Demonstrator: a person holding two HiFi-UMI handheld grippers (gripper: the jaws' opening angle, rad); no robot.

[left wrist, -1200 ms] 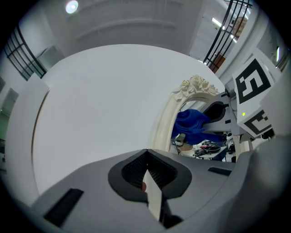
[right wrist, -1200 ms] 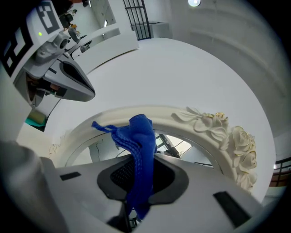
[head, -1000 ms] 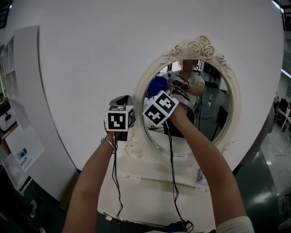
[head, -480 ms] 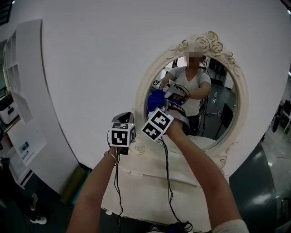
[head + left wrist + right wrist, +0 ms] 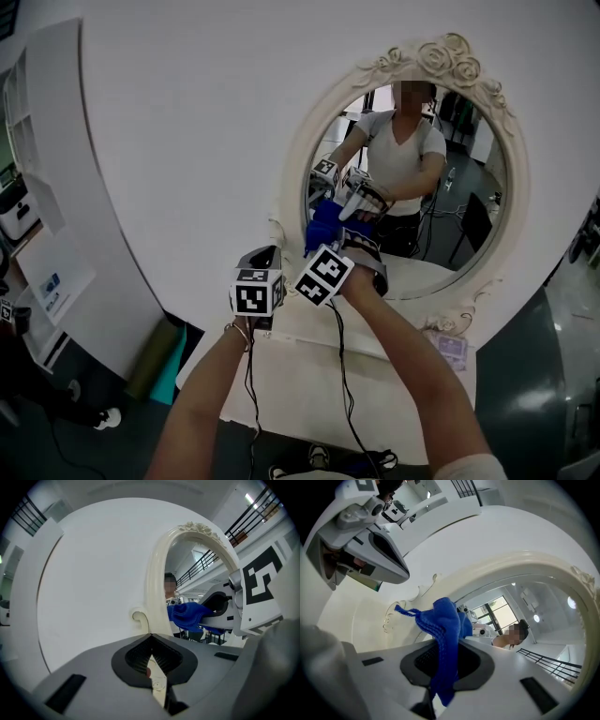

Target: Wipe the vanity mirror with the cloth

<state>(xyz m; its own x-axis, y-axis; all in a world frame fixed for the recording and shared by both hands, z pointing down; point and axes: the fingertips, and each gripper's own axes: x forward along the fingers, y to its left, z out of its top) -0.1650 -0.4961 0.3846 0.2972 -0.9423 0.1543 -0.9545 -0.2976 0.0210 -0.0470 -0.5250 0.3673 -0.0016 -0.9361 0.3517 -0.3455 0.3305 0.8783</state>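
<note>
**Wiping cloth sits at the mirror's lower left edge**

Your right gripper (image 5: 339, 246) has its jaws closed on the blue cloth (image 5: 323, 227). In the right gripper view the cloth (image 5: 443, 634) stands up out of the jaw pocket, with a corded tail flopping to the left. A strip of it hangs down between the jaws on the near side. That bunch of cloth is at the lower left of the vanity mirror (image 5: 298, 178), just inside the cream frame. It looks to meet its own blue reflection in the glass. You cannot be sure from these views how firmly it presses.

Your left gripper (image 5: 262, 258) holds nothing. In the left gripper view its jaws are drawn together, with only a thin slit between them. It hovers just left of the right gripper, the two marker cubes almost side by side. It points at the scrolled lower left part of the frame (image 5: 154, 588) and is not touching it.

The mirror is oval and upright, with carved roses (image 5: 448, 52) at its top. It stands on a white vanity top (image 5: 309, 361) against a white wall (image 5: 187, 122). Black cables (image 5: 343, 375) trail from both grippers towards you.
</note>
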